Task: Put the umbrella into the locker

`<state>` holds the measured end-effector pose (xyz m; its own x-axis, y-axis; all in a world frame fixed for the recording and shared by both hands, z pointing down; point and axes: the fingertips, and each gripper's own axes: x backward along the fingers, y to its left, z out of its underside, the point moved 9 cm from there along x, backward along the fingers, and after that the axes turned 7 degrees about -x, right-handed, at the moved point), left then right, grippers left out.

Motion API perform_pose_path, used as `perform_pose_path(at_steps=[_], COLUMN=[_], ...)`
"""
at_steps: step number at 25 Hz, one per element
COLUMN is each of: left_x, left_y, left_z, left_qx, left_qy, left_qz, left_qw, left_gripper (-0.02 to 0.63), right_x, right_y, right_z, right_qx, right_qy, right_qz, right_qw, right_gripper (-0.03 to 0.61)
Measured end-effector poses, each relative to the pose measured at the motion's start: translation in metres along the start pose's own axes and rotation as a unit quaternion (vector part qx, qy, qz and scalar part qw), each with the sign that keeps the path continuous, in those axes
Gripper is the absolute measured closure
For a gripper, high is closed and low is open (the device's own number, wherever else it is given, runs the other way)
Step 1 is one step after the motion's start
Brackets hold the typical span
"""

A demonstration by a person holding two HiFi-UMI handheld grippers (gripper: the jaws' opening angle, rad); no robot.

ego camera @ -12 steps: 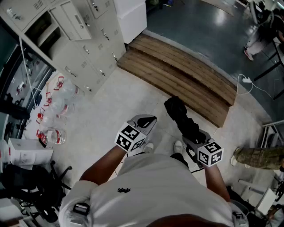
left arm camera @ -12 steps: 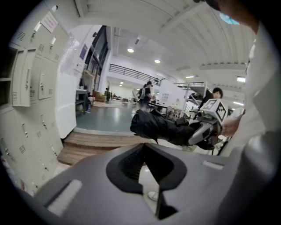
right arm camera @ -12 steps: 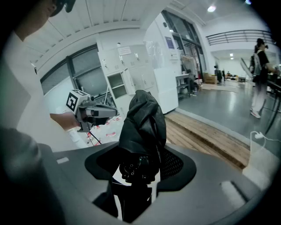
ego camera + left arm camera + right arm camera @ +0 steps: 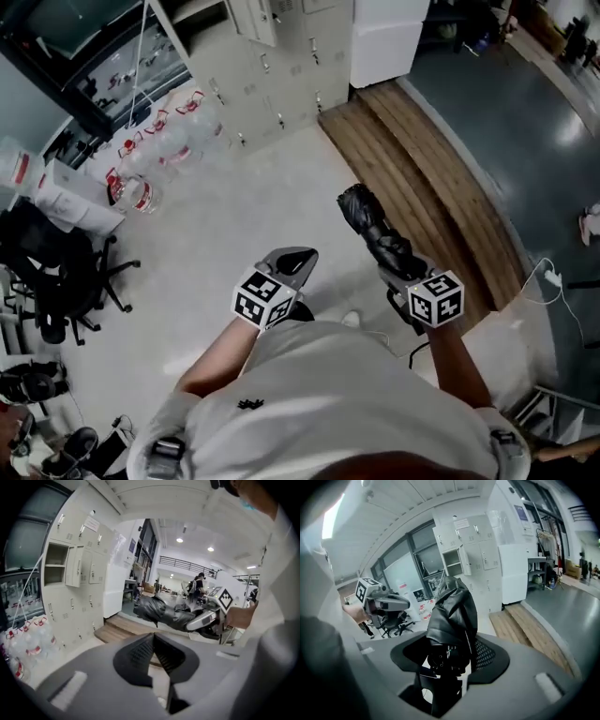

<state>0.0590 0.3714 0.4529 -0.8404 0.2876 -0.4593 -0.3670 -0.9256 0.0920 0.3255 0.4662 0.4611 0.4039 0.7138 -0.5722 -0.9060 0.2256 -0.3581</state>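
Observation:
A black folded umbrella (image 4: 373,228) sticks forward out of my right gripper (image 4: 397,270), which is shut on its handle end. In the right gripper view the umbrella (image 4: 453,613) fills the gap between the jaws of the right gripper (image 4: 454,654). My left gripper (image 4: 296,260) is held beside it, to the left, shut and holding nothing; its pads (image 4: 140,649) meet at the tip. The beige lockers (image 4: 281,56) stand ahead across the floor. One locker door hangs open (image 4: 74,566), and that open compartment (image 4: 452,562) also shows in the right gripper view.
A low wooden platform (image 4: 422,178) runs along the right, ahead of the umbrella. Several packs of water bottles (image 4: 159,141) and white boxes (image 4: 70,202) lie by the lockers' foot. A black office chair (image 4: 56,272) stands at the left. A white cabinet (image 4: 389,37) adjoins the lockers.
The head view has swung: lockers, bottles and platform have shifted up and to the right in the picture. Both grippers keep about the same places, the umbrella still in the right one.

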Motion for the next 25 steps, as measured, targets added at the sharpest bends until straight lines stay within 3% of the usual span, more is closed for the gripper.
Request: perform_pose_path(at_steps=[5,9,16,25], left_x=[0.014,0.021,-0.005,0.013], left_y=[-0.022,-0.005,0.078,0.188], left_z=[0.005,0.012,-0.006,-0.032], left_qx=[0.018,0.032,0.04,0.018], left_qy=[0.006,0.003,-0.019,-0.05], left_qz=[-0.047,-0.078,-0.091,-0.08], left_qw=[0.9987,0.9965,0.9948,0.9954], left_gripper=[0.557,0.557,0.557,0.557], right_x=[-0.033,-0.078,-0.168,-0.273], right_y=[-0.015,-0.008,-0.009,0.011], right_z=[-0.011,-0.039,-0.121,-0.213], right_qx=[0.012,0.03,0.039,0.041], right_qy=[0.021,0.019,0.024,0.006], right_qz=[-0.042,-0.067,-0.08,-0.078], right_qw=[0.999,0.997,0.996,0.996], right_gripper=[0.336,0.336,0.336,0.337])
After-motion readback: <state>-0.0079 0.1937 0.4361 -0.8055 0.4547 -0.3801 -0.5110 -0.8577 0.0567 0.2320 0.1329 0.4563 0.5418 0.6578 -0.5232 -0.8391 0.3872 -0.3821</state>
